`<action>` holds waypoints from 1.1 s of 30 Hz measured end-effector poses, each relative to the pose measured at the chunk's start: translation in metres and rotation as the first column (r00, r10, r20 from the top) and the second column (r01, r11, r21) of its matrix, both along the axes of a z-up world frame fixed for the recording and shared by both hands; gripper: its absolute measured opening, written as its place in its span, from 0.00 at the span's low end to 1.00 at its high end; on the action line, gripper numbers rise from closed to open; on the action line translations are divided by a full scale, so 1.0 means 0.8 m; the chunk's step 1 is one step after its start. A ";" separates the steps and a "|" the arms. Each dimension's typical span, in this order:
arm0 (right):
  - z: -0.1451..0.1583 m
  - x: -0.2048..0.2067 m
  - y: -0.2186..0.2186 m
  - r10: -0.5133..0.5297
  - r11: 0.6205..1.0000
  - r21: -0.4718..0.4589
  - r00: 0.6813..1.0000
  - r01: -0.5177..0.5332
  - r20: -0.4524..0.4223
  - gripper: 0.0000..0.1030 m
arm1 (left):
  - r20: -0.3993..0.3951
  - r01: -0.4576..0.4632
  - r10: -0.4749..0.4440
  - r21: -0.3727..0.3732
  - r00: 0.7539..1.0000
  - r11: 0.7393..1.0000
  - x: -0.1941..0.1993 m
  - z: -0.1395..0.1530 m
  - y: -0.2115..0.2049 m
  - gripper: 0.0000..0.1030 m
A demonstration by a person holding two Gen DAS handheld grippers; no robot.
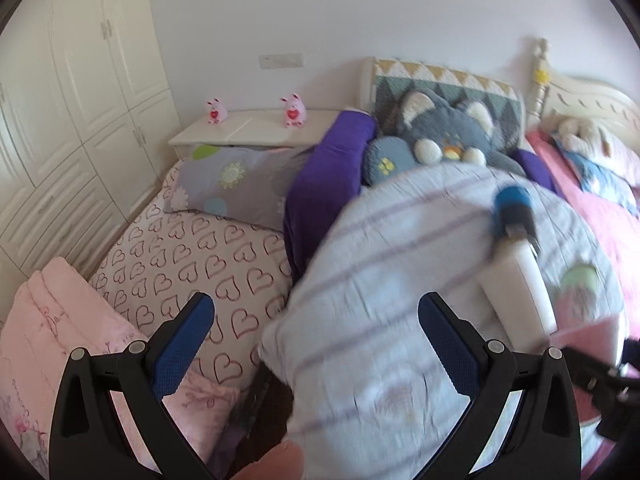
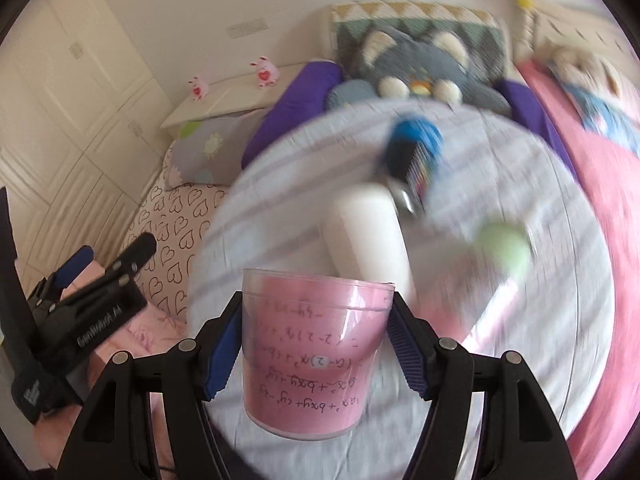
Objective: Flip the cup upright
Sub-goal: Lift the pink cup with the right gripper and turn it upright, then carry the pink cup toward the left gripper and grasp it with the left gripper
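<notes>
A clear plastic cup with a pink inner wall and handwritten formulas (image 2: 312, 352) is clamped between the blue pads of my right gripper (image 2: 316, 340), held above a round table with a striped pale cloth (image 2: 540, 320). The cup's wide rim points away from the camera and its writing reads upside down. A pink edge of the cup (image 1: 588, 336) shows at the right of the left wrist view. My left gripper (image 1: 316, 344) is open and empty over the table's left edge; it also shows in the right wrist view (image 2: 100, 264).
On the cloth lie a white bottle (image 2: 368, 236), a blue-and-black brush (image 2: 416, 156) and a green-topped item (image 2: 504, 248). Behind the table are a bed with heart-print sheet (image 1: 192, 264), pillows, a grey plush cat (image 1: 444, 132) and a white nightstand (image 1: 248, 128). White wardrobes stand at left.
</notes>
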State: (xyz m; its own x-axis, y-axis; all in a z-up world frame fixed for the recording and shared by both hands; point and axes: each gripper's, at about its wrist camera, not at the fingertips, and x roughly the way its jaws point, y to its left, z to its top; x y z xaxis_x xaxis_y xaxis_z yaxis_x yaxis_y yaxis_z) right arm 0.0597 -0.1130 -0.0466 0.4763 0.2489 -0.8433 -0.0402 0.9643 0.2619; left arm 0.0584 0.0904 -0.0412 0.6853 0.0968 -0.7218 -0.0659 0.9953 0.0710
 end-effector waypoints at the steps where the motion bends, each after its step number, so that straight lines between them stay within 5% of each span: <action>1: -0.006 -0.015 -0.003 -0.017 1.000 0.010 1.000 0.017 -0.009 0.66 | -0.008 0.017 -0.017 0.003 1.000 1.000 -0.013 -0.003 -0.005 1.00; 14: -0.103 -0.096 -0.007 -0.134 0.990 0.018 0.984 0.137 -0.118 0.70 | -0.055 0.067 -0.065 0.029 0.996 0.997 -0.092 -0.024 -0.036 1.00; 16: -0.103 -0.100 -0.007 -0.126 0.991 0.028 0.985 0.130 -0.115 0.81 | -0.056 0.068 -0.066 0.032 0.996 0.997 -0.096 -0.023 -0.041 1.00; 33: -0.060 -0.169 -0.093 -0.199 0.976 0.087 0.980 0.200 -0.017 0.81 | -0.070 0.121 -0.117 0.058 0.991 0.991 -0.135 -0.015 -0.093 1.00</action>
State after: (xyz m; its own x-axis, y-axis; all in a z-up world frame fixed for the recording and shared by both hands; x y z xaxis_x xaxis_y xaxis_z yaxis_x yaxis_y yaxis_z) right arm -0.0757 -0.1876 -0.0950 0.5169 0.2227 -0.8266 0.1531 0.9260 0.3452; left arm -0.0497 0.0164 -0.0534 0.6452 0.0629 -0.7614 0.0600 0.9894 0.1325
